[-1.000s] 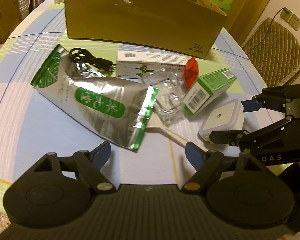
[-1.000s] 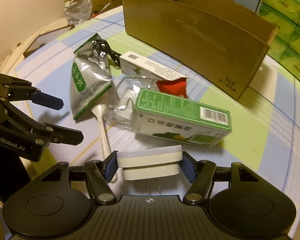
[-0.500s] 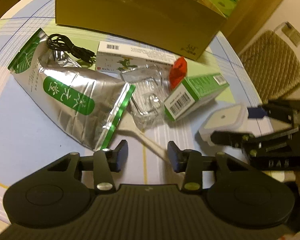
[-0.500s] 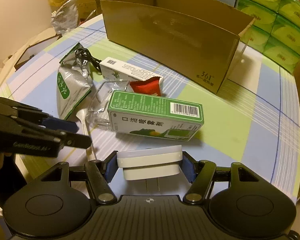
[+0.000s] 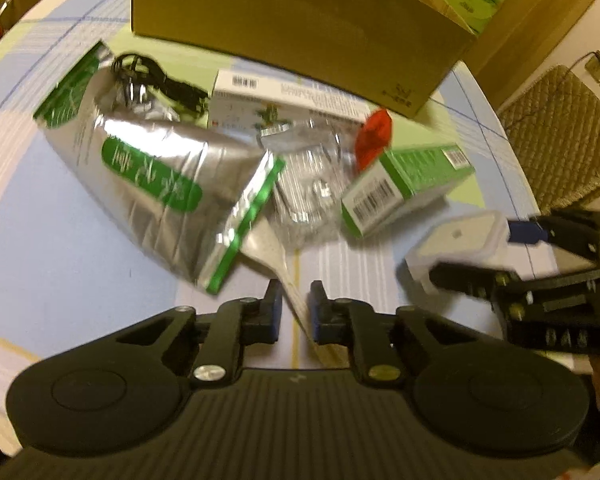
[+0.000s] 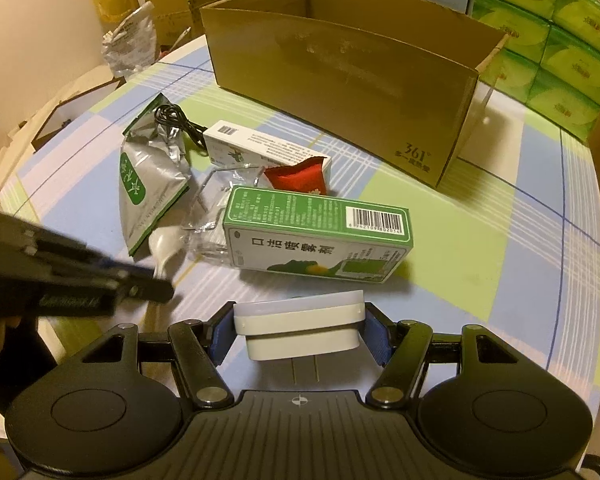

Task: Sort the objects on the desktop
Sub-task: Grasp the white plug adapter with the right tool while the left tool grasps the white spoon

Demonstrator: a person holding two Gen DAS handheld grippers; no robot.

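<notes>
Cluttered checked table (image 6: 500, 248), cardboard box (image 6: 340, 80)

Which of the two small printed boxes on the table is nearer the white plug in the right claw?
The green box, lying just beyond the white plug. The mostly white box lies farther back, toward the big cardboard box.

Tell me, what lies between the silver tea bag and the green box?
A crumpled clear plastic package lies between the silver tea bag and the green box, with the white spoon's bowl beside it; the right wrist view shows this best.
</notes>
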